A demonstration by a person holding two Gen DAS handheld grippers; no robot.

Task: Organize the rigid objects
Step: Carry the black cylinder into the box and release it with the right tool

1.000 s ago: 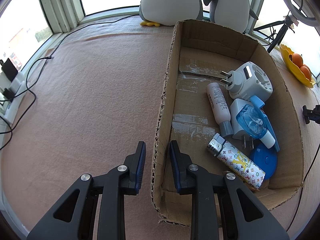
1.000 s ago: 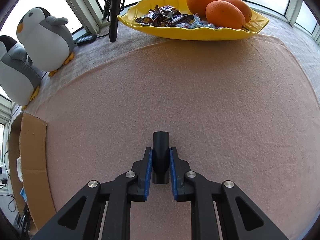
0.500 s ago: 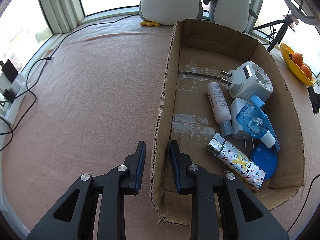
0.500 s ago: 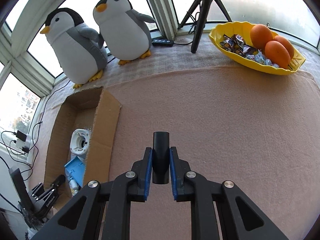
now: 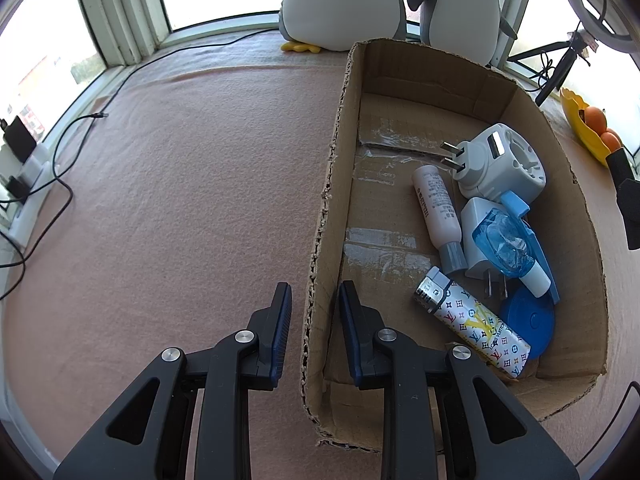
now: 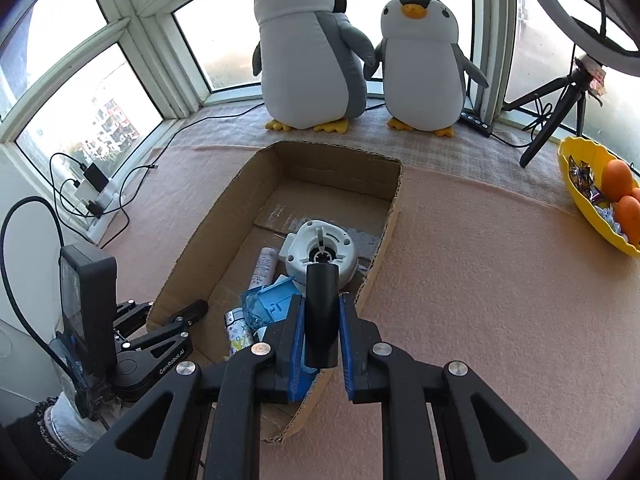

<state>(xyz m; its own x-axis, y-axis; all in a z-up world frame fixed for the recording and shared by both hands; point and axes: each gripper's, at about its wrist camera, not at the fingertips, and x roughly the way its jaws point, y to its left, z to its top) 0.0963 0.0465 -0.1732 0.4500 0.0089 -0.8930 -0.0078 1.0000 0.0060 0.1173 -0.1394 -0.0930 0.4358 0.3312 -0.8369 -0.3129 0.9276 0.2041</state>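
Right gripper [image 6: 320, 340] has swung from the yellow bowl [image 6: 576, 196] side to above the cardboard box [image 6: 396, 208], clamping a smooth black cylinder [image 6: 321, 316] over its ragged right wall. Left gripper [image 5: 314, 324] straddles the left wall, released. Far half of the box floor is bare.

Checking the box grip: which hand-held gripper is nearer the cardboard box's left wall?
Left hand-held gripper straddles the left wall; right hand-held gripper hovers by the opposite wall.
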